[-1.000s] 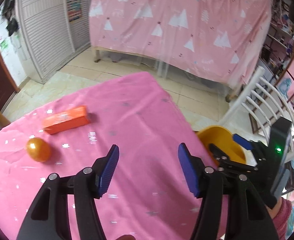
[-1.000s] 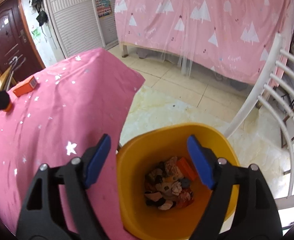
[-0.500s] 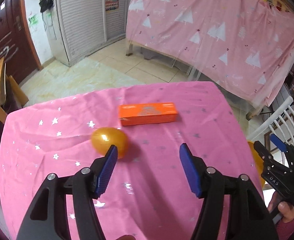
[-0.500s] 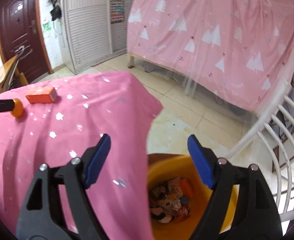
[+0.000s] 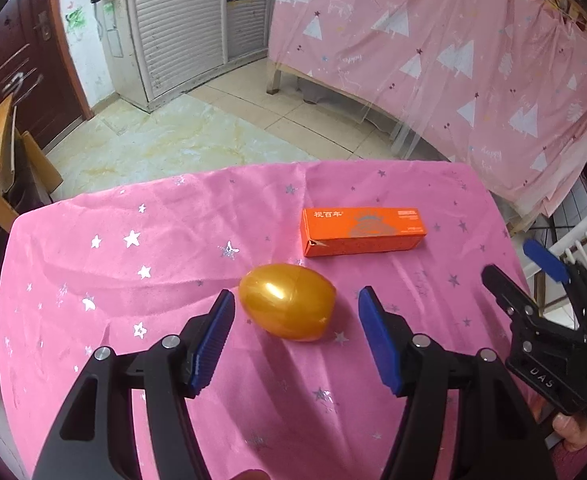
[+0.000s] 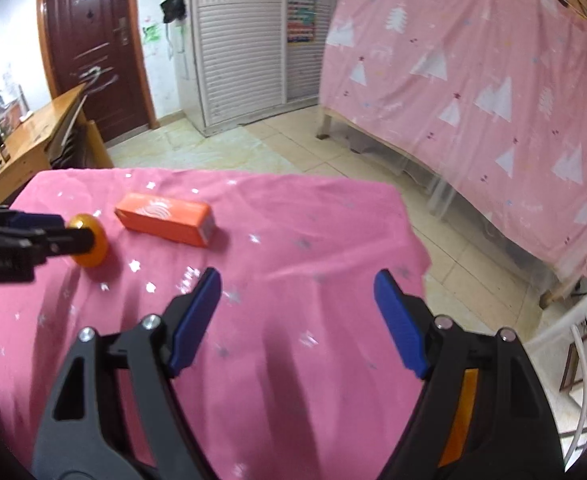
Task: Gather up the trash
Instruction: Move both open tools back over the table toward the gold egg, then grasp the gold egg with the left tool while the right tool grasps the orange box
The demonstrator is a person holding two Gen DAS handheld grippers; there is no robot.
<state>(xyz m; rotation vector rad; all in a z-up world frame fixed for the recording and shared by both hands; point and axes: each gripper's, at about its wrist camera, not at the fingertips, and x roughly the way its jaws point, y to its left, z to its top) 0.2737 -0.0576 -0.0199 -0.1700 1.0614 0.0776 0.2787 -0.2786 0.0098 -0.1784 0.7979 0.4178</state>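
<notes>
A shiny gold plastic egg (image 5: 287, 306) lies on the pink star-print tablecloth (image 5: 133, 280). My left gripper (image 5: 297, 294) hangs open just above and in front of it, and the egg sits between the blue pads (image 5: 213, 332) without touching either. An orange carton (image 5: 363, 232) lies flat just beyond the egg. In the right wrist view the carton (image 6: 165, 218) and the egg (image 6: 91, 244) are at far left, with the left gripper (image 6: 73, 230) at the egg. My right gripper (image 6: 297, 276) is open and empty over the cloth's near right part, and also shows as the right gripper (image 5: 511, 260).
The tablecloth (image 6: 293, 220) ends at a draped corner on the right. A white slatted chair (image 6: 573, 320) stands by that corner. A wooden desk (image 6: 41, 128) is at far left. A bed under a pink sheet (image 5: 453, 60) fills the back right, above tiled floor.
My left gripper swung left across the table to the egg, which now sits between its tips. My right gripper rose from over the yellow bin to above the cloth; the bin left view.
</notes>
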